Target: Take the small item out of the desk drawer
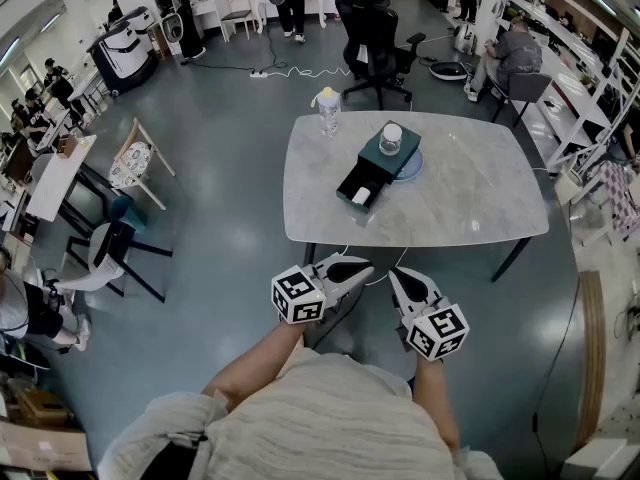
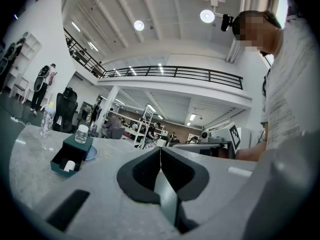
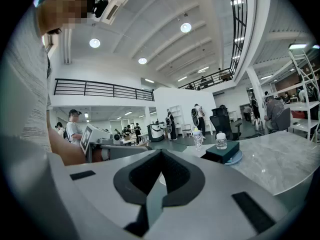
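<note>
Both my grippers hang off the desk (image 1: 470,203), short of its near edge and well apart from the work. The left gripper (image 1: 365,265) has its fingers (image 2: 142,171) pressed together with nothing between them. The right gripper (image 1: 397,275) is the same, fingers (image 3: 182,176) closed on nothing.

The drawer unit (image 1: 385,160), a small dark green box, sits about mid-desk on a pale blue plate (image 1: 413,168), with a clear jar (image 1: 391,138) on top. Its drawer (image 1: 357,186) is already pulled out toward the near edge, and the small white item (image 1: 360,196) lies inside, at the drawer's outer end. From the left gripper view it looks like a short, rounded white piece (image 2: 70,165); I cannot tell what it is made of.

I judge it light and probably stiff, maybe smooth enough to slip or roll. The drawer walls stand close round it, so I would come from above with fingers opened only narrowly and pinch it across its middle, gently. The box itself looks light too. A knock on the drawer could shift it on the plate or tip the jar.

A bottle (image 1: 327,110) stands at the far left corner, out of my way.
</note>
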The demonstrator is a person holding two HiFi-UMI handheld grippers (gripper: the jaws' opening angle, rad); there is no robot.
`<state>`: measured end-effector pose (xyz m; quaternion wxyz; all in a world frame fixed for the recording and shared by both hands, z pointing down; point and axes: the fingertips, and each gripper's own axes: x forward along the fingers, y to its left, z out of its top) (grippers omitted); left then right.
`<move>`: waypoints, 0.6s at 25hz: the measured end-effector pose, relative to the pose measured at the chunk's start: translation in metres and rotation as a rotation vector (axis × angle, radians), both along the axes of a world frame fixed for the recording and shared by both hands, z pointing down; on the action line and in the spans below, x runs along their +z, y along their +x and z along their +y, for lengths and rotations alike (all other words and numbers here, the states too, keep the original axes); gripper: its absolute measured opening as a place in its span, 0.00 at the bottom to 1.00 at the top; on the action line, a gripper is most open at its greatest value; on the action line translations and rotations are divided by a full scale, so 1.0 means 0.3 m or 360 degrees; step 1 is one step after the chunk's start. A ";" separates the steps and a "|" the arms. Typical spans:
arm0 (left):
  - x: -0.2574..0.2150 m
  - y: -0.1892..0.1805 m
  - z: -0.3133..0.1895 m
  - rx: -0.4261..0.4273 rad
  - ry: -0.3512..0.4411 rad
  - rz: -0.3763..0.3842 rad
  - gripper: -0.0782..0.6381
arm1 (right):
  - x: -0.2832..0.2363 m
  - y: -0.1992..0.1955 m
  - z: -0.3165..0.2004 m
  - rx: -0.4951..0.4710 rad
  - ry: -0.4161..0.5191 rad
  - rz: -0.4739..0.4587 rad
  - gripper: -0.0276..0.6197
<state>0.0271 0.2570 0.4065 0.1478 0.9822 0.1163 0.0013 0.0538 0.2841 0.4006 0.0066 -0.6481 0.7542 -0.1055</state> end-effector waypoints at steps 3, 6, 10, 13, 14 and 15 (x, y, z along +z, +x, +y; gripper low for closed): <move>0.000 -0.004 0.011 0.0004 -0.0002 -0.0001 0.13 | 0.002 -0.003 0.011 0.0002 0.0000 -0.0001 0.06; -0.001 -0.006 0.010 0.0001 0.0000 -0.0002 0.13 | 0.001 -0.002 0.010 0.0002 0.0003 0.0000 0.06; -0.004 -0.013 0.013 -0.0009 -0.0007 0.0000 0.13 | 0.000 -0.004 0.015 0.0004 0.0003 -0.0004 0.06; 0.001 -0.010 0.012 -0.0015 -0.0011 0.0002 0.13 | 0.005 0.001 0.015 0.0008 0.0003 -0.0004 0.06; 0.002 -0.010 0.013 -0.0016 -0.0013 0.0001 0.13 | 0.006 0.001 0.016 0.0006 0.0003 -0.0005 0.06; 0.003 -0.010 0.014 -0.0017 -0.0016 0.0000 0.13 | 0.005 -0.001 0.018 0.0001 0.0006 -0.0010 0.06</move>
